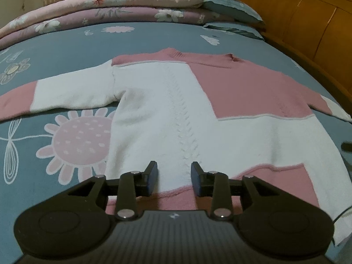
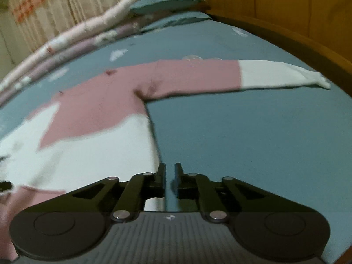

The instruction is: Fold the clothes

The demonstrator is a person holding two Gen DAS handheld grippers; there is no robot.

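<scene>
The left gripper (image 1: 174, 177) hangs with its jaws parted and nothing between them, poised just above the pink hem band at the near edge of the sweater (image 1: 167, 114). The right gripper (image 2: 169, 179) has its jaws drawn almost together, only a thin slit between them and nothing held; it sits over bare bedsheet (image 2: 253, 143) just off the sweater's side edge, which lies to its left.

Ahead of the left gripper the pink-and-white knit sweater lies flat, front up, collar (image 1: 176, 54) farthest away. One sleeve (image 1: 55, 92) runs out to its left; the other sleeve (image 2: 242, 77) stretches away ahead and to the right of the right gripper. Beyond are folded floral quilts (image 1: 110, 6), pillows (image 1: 231, 8) and a wooden headboard (image 1: 308, 22).

The garment looks spread but unfolded, so folding seems about to begin. The next move likely calls for each gripper to open over an edge, pinch one layer of knit, and carry a sleeve or side inward.
</scene>
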